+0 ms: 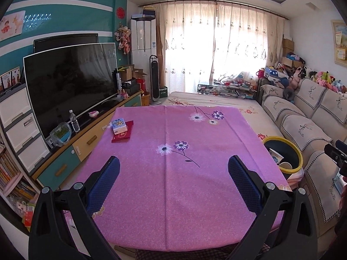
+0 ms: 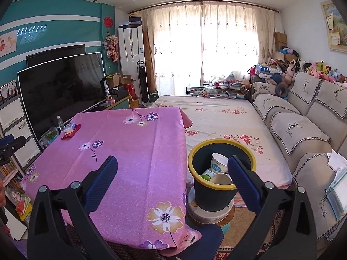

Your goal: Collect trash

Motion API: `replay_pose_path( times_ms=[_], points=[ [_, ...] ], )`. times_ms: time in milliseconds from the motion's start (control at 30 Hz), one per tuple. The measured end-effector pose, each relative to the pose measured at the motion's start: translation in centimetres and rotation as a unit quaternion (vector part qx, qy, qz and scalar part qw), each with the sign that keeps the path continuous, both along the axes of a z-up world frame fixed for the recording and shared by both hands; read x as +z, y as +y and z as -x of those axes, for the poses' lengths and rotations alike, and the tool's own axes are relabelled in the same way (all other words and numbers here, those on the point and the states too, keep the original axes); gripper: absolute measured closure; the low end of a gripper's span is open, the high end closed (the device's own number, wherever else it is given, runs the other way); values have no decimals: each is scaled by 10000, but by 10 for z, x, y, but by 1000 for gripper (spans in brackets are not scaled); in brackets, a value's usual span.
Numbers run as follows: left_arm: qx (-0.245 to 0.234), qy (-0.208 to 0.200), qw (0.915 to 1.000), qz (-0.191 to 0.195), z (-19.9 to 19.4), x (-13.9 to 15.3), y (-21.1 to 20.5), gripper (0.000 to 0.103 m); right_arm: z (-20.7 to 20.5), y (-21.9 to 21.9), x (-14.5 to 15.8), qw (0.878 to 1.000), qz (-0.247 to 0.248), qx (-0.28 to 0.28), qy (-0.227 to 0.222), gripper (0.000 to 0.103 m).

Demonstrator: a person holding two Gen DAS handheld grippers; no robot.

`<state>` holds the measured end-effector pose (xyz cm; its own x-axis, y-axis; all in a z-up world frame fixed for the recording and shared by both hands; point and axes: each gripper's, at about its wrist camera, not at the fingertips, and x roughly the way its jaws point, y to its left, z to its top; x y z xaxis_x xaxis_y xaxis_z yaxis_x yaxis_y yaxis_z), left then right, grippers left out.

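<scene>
A dark bin with a yellow rim (image 2: 221, 186) stands on a round stool right of the table; it holds a white printed cup (image 2: 219, 162), a plain paper cup (image 2: 221, 178) and something green. The same bin (image 1: 284, 153) shows at the right in the left wrist view. My right gripper (image 2: 172, 162) is open and empty, its right finger in front of the bin's rim. Over the near part of the pink floral tablecloth (image 1: 173, 151) my left gripper (image 1: 173, 162) hangs open with nothing in it. A tissue pack (image 1: 118, 126) lies on a red envelope (image 1: 123, 131) at the table's far left.
A TV (image 1: 69, 82) on a low cabinet with a water bottle (image 1: 74, 121) runs along the left. A bed with a floral sheet (image 2: 227, 119) and a sofa (image 2: 303, 130) fill the right. The other gripper's tip (image 1: 336, 153) pokes in at the right edge.
</scene>
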<state>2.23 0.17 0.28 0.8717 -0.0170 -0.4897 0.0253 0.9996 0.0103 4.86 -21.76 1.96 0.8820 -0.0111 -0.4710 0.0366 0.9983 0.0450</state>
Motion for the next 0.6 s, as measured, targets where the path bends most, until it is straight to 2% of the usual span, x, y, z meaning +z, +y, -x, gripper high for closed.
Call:
replay_pose_path(
  times_ms=[600],
  points=[
    [54, 47, 10000, -12, -4, 1, -6, 5, -3, -3, -1, 10000, -16, 63, -3, 7]
  ],
)
